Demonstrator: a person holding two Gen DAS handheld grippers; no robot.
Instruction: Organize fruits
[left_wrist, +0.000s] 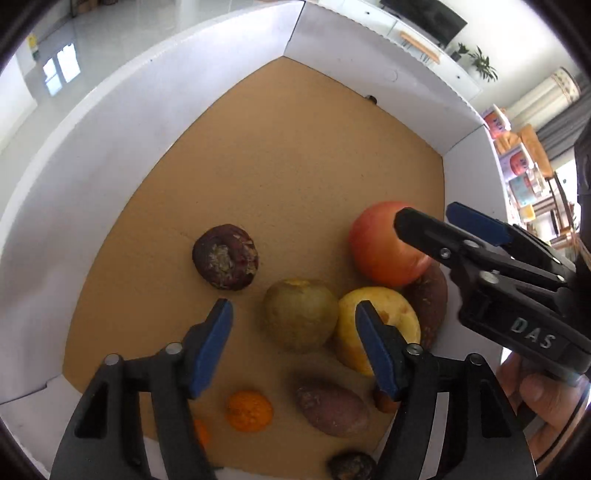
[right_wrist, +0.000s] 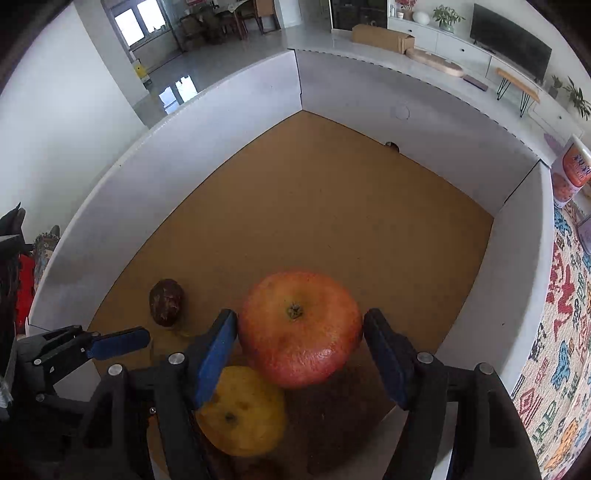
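A white-walled box with a brown floor holds the fruit. My left gripper hangs open above a greenish-brown round fruit, touching nothing. Beside that fruit lie a yellow fruit, a dark shrivelled fruit, a small orange and a purple-brown tuber. My right gripper stands over a big red apple, which sits low between its blue pads, with a slit showing at the right pad. The apple rests against the yellow fruit and a brown tuber.
The box's far half shows bare floor with tall walls all round. A hand grips the right tool just outside the near right wall. A patterned rug and printed cartons lie beyond that wall.
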